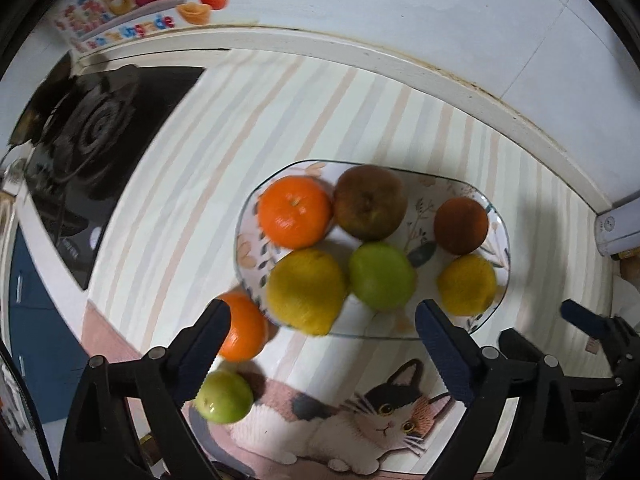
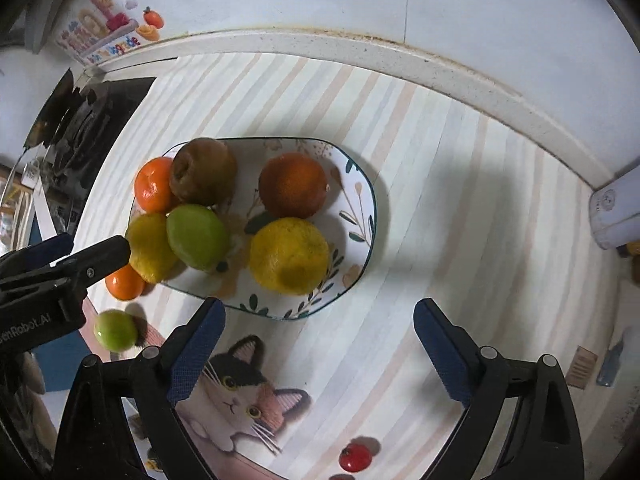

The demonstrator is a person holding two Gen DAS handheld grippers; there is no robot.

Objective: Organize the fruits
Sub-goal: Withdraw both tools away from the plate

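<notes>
Glossy glazed plate [image 2: 362,200], matt striped mat [image 2: 440,160], textured blue fingers [image 2: 436,340].

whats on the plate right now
Six fruits on the plate: a small orange, a brown apple, a dark orange, two yellow citrus, and a green apple. The plate surface beneath them is hidden.

Soft overhead light, broad grey shadows, slight motion blur, heavy fisheye bending at edges.
</notes>
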